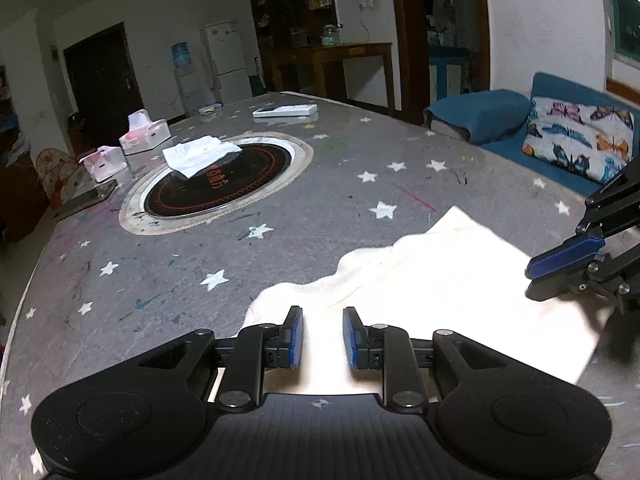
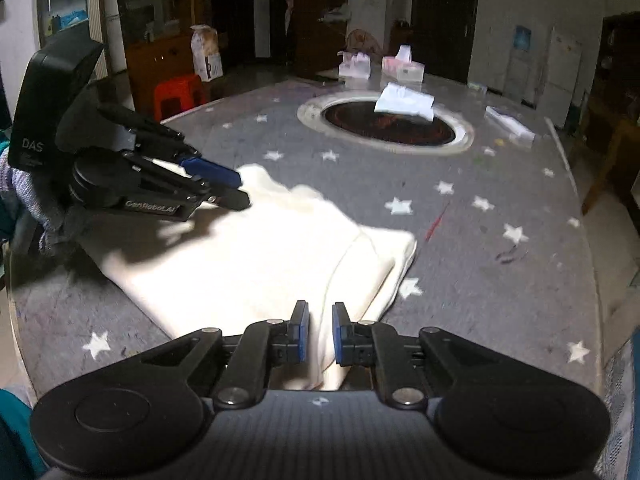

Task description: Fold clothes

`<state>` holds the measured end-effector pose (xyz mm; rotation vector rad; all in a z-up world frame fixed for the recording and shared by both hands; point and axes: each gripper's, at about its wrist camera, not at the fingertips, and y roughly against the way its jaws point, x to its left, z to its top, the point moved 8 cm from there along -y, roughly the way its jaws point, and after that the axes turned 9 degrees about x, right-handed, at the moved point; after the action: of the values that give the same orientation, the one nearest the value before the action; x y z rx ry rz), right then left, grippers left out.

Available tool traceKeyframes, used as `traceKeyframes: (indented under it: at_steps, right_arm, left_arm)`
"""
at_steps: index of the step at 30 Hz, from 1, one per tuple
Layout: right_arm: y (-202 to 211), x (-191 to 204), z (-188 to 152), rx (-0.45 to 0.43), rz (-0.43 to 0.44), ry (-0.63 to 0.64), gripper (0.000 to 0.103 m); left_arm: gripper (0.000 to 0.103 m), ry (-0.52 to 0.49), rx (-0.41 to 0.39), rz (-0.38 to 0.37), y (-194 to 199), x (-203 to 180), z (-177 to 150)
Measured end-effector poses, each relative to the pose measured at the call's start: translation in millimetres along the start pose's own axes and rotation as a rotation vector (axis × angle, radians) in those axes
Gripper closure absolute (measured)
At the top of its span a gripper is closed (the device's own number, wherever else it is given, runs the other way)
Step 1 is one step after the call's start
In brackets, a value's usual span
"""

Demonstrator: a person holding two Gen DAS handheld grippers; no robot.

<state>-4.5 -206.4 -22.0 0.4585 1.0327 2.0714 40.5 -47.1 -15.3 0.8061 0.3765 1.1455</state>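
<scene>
- The cream garment (image 2: 256, 256) lies partly folded on the near end of the table (image 1: 304, 216), one folded layer ending in a soft ridge toward the table's middle.
- The right gripper (image 2: 320, 330) has its jaws nearly pressed together, pinching a raised fold of the garment at its near edge.
- The left gripper (image 1: 322, 336) has its jaws narrowly apart over the cloth; fabric lies between them, though whether the pads press on it cannot be told.
- Judgement: the step in hand is carrying a held edge across to make the next fold. It would go best with both edges lifted level, the cloth kept taut between the grippers, and the layer laid square on the one beneath.
- The table wears a grey cover printed with white stars and marked with coloured scribbles; a round dark insert (image 1: 224, 182) sits in its middle, bearing a folded white cloth (image 1: 198, 155).
- Beyond stand tissue boxes (image 1: 145, 133), then a blue sofa (image 1: 508, 124) with a butterfly cushion (image 1: 580, 140), a white fridge (image 1: 226, 60) and dark wooden shelves (image 1: 296, 12).
</scene>
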Motion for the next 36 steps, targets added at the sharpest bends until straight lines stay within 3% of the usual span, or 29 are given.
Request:
traceKeyframes:
  at_steps: [5, 13, 22, 28, 36]
  right_arm:
    - [12.8, 15.1, 6.7, -0.038, 0.028, 0.036, 0.092]
    - [8.9, 62.1, 20.1, -0.077, 0.117, 0.102, 0.092]
    - [-23.0, 88.8, 22.1, -0.036, 0.162, 0.136, 0.092]
    - [-15.0, 82.5, 28.1, -0.061, 0.162, 0.114, 0.092]
    - [-24.8, 76.7, 24.3, -0.029, 0.17, 0.101, 0.091]
  left_arm:
    - [0.078, -0.002, -0.062, -0.064, 43.0, -18.1, -10.5]
    - [0.078, 0.014, -0.052, -0.094, 69.7, -39.9, -47.4]
    - [0.078, 0.138, -0.014, -0.096, 61.3, -18.0, -73.4]
    - [0.078, 0.194, -0.024, -0.087, 63.5, 3.7, -68.9]
    - [0.079, 0.329, -0.005, -0.069, 49.4, 54.5, -71.7]
